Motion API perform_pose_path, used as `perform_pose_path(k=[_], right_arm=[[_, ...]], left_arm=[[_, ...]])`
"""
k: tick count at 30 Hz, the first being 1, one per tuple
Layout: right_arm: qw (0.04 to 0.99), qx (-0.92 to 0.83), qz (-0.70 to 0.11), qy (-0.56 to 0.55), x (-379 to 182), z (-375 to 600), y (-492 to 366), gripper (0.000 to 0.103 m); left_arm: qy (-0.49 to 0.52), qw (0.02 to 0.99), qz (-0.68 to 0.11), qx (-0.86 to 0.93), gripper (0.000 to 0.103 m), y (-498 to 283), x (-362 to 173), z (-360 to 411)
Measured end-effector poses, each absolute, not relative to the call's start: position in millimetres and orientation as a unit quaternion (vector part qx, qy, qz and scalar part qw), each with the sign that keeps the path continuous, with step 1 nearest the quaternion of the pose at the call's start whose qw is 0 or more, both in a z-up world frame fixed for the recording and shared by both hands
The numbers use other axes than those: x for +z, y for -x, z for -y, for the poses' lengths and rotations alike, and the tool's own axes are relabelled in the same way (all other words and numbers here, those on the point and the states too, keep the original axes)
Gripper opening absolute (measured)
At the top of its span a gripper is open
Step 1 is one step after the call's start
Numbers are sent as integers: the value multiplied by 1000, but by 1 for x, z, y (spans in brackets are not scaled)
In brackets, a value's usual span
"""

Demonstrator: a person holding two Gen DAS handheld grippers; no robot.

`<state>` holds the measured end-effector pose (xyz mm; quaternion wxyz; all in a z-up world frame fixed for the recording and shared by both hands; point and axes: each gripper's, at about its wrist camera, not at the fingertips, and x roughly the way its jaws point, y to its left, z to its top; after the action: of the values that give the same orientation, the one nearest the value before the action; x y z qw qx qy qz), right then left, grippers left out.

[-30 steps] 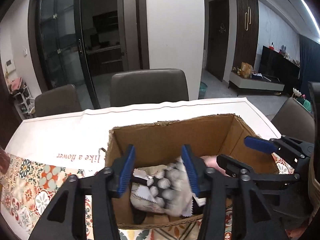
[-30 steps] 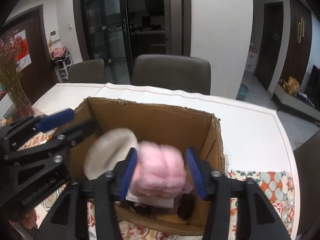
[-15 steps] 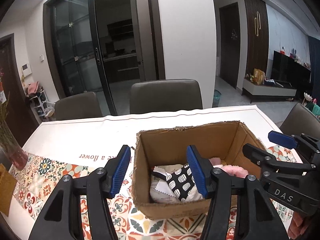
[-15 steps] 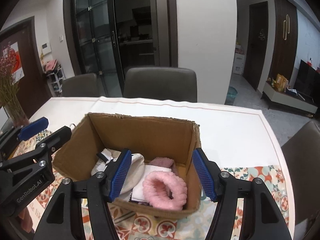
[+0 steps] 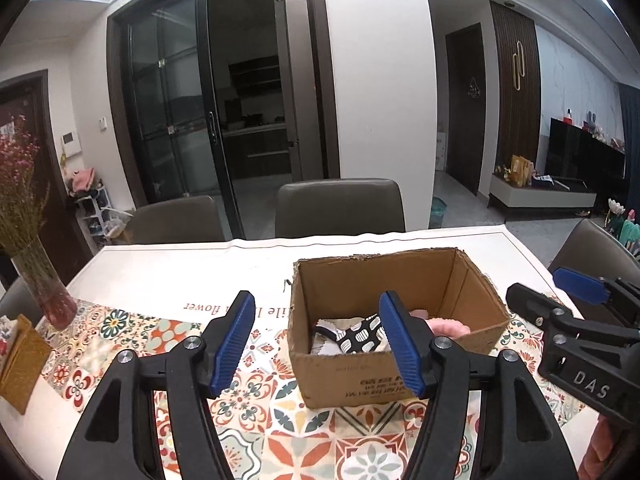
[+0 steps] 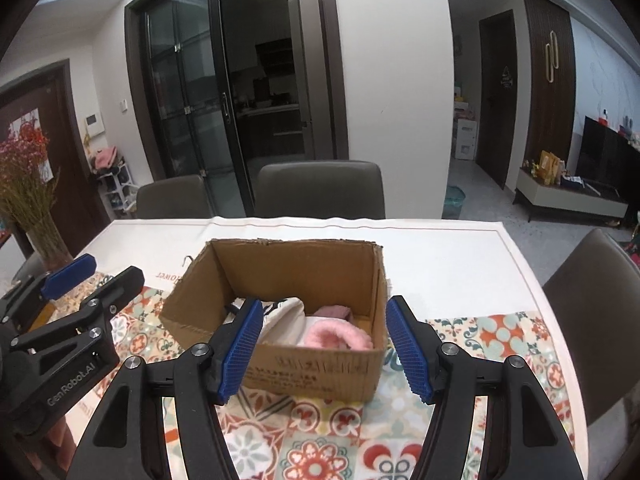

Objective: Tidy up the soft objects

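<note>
Two wrist views, angled down, near, sharing the cardboard box

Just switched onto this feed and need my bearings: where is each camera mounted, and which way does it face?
Left wrist: on the left gripper, jaws opening and empty, looking across the table at the cardboard box; the right gripper shows at right.
Right wrist: on the right gripper, open and empty, facing the box; the left gripper shows at left.
Shared: the box, the pink fluffy item inside, chairs, glass doors.

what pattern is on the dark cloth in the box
Black with white striped ovals, clearest in the left wrist view.
</note>
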<state>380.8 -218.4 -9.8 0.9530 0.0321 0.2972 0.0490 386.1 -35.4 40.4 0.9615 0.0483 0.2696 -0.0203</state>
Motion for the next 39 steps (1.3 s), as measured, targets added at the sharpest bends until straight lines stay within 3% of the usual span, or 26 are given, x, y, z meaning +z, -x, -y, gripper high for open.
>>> perform_pose_path(k=[5,7,15,23,39], right_arm=[[957,42,-283,-37,0,222,-354,65],[959,42,-279,-38,3,222,-341,72],[967,30,-252,-25,14,220,-291,73],[973,12,-230,-17,19,217,-237,79],[975,-6,-219,-33,15,227,-157,79]], left_arm=[[-50,964,-259,-21,71,-361,51,34],[-50,966,-252,-22,72,-347,55,34],[-47,970,-237,-16,82,-300,61,29],[-61,974,-219,-6,99,-247,62,27],[-67,978,-200,6,103,-164,59,29]])
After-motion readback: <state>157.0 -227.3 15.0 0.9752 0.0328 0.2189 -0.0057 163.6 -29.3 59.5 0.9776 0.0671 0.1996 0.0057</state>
